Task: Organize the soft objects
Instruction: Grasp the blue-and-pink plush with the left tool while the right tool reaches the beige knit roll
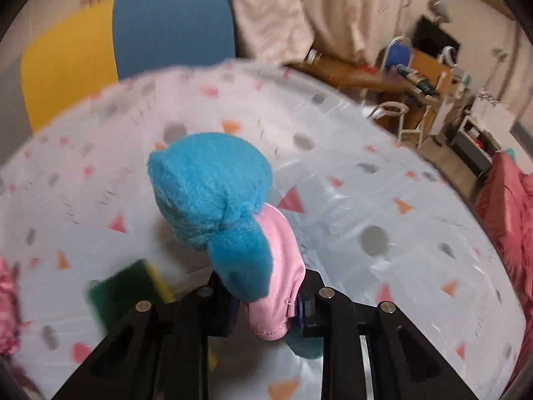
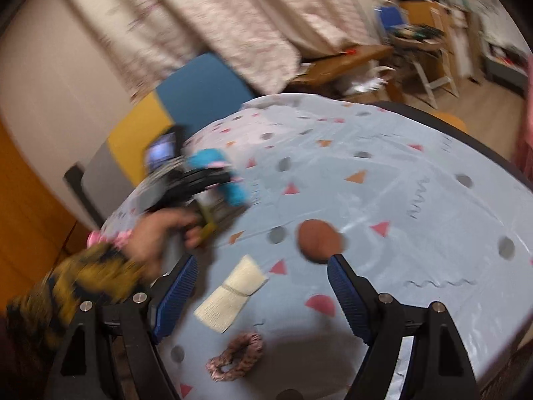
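Black jaws frame the near edge of both wrist views, and we start with our left gripper [image 1: 266, 303]: its fingers are clamped on a blue and pink plush toy [image 1: 220, 206], pressing the pink ear and blue limb between the pads while the round blue head rises beyond the fingertips. Just left of that gripper a green and yellow sponge [image 1: 128, 288] lies on the table, partly hidden by the jaw. A pink ruffled fabric [image 1: 6, 296] shows at the far left edge. The patterned tablecloth [image 1: 366, 173], pale blue with triangles and grey dots, runs to the far edge, where a blue and yellow chair back [image 1: 133, 43] stands before a pale curtain [image 1: 299, 6].

Our right gripper [image 2: 261, 271] holds its blue ribbed fingers [image 2: 176, 296] well apart, with nothing between them. Nearest lies a pink-brown scrunchie [image 2: 235, 356]. Just beyond it, between the fingers, a folded cream cloth [image 2: 231, 295] rests flat. Further and to the right sits a round brown pad [image 2: 319, 240], close to the right fingertip. Far left, our left hand [image 2: 160, 233], in a yellow and dark patterned sleeve [image 2: 76, 286], grips the other tool over the table with the plush in it, though blur hides detail.
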`<state>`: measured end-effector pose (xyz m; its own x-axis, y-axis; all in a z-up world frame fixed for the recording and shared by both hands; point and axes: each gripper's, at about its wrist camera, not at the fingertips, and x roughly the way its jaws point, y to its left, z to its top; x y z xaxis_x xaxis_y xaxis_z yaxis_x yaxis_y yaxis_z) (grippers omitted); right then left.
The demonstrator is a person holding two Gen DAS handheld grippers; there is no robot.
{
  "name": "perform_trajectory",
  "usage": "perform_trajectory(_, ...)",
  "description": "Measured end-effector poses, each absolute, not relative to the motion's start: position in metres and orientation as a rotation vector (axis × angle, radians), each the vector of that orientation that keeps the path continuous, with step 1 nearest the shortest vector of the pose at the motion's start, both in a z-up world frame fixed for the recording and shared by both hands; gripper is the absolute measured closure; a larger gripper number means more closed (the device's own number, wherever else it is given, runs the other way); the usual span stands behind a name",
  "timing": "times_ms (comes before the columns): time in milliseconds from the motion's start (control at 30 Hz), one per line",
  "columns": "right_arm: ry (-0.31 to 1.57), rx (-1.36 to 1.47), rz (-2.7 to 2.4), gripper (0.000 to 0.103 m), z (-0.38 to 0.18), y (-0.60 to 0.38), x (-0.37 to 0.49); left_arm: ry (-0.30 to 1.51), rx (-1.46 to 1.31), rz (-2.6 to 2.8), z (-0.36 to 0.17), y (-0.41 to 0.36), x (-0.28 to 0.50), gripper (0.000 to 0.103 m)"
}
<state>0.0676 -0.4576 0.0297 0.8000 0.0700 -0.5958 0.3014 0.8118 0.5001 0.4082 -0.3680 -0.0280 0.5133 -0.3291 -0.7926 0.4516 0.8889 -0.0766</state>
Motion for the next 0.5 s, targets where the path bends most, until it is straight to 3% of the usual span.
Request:
perform_trajectory(233,0.646,0.757,-0.211,0.021,0.018,-0.486,0.062,0.728,0.15,-0.557,0.05,-0.306,0.305,0.077)
perform_trajectory(500,0.765,0.663,-0.18,0.026,0.006,-0.464,0.079,0.68,0.242,-0.638,0.065,-0.223,0.172,0.077)
